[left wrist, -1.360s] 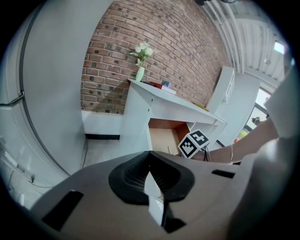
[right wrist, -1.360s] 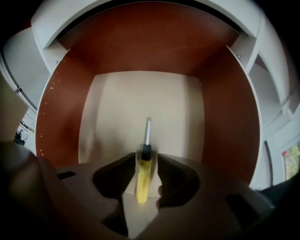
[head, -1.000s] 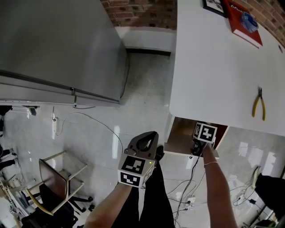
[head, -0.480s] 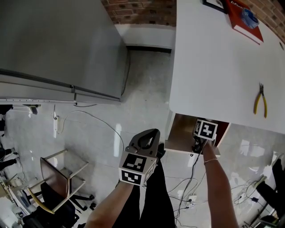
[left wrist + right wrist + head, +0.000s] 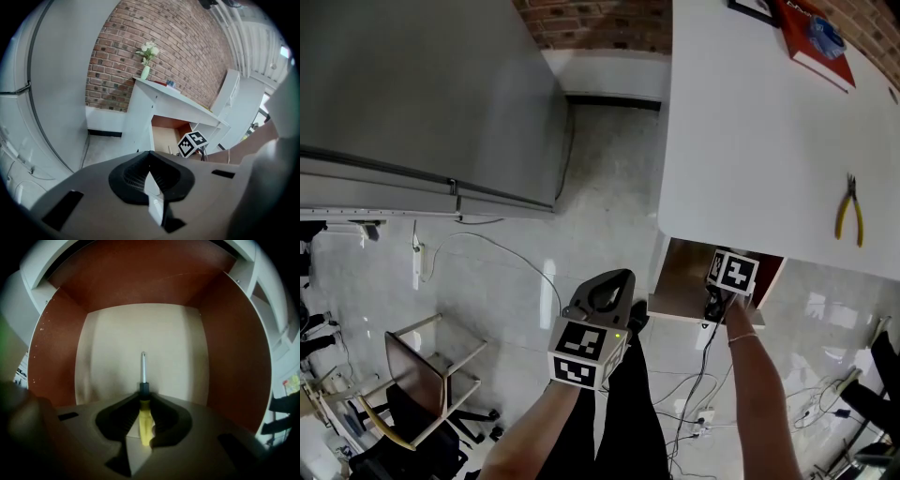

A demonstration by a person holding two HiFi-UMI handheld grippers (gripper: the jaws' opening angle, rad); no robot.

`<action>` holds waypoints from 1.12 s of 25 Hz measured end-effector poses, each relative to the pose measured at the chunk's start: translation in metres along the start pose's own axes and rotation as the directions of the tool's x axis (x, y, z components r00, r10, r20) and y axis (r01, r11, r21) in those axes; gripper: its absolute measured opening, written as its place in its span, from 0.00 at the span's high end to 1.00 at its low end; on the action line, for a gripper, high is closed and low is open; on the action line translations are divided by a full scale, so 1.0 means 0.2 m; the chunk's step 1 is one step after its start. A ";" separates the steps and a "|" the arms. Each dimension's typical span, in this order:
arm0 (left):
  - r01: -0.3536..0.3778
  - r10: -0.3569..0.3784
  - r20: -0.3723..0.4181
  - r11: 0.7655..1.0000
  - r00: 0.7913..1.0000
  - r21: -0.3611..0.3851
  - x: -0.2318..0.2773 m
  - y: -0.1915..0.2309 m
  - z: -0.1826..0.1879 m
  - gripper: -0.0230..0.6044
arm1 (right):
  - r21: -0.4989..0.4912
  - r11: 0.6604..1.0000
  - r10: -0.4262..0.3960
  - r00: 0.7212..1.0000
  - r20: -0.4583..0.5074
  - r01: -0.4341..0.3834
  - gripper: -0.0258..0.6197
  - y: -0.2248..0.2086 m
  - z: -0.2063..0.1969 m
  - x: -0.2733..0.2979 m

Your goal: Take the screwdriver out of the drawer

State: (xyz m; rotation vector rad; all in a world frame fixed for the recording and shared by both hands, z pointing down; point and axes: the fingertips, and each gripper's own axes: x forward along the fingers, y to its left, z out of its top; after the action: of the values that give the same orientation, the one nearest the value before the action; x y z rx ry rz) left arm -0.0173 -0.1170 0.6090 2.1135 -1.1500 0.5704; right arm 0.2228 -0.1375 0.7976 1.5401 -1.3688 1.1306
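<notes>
**Your right gripper (image 5: 145, 420) had just been closing onto the screwdriver (image 5: 144, 399) handle.**
It lay mid-floor in the drawer (image 5: 56, 348), tip toward the back; your left gripper (image 5: 151, 176) was closed, empty. A loose pinch could have let it roll free.

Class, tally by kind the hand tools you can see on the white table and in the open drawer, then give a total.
screwdriver: 1, in the drawer
pliers: 1, on the white table
Total: 2
</notes>
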 end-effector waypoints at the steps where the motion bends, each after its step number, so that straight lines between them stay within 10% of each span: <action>1: 0.000 0.000 -0.004 1.000 1.000 -0.003 0.00 0.00 -0.01 0.98 | 0.000 1.000 0.000 1.000 -0.001 0.000 0.84 0.00 0.00 0.00; 28: 0.051 -0.052 0.020 0.998 0.998 0.039 -0.08 -0.06 0.14 0.98 | 0.115 0.991 0.052 0.984 0.172 -0.073 0.84 0.00 0.07 -0.46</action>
State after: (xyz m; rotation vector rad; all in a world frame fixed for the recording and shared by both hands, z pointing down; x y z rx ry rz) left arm -0.0131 -0.1227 0.5760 2.1799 -1.1005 0.5522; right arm 0.2210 -0.1224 0.7067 1.7235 -1.4931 1.1621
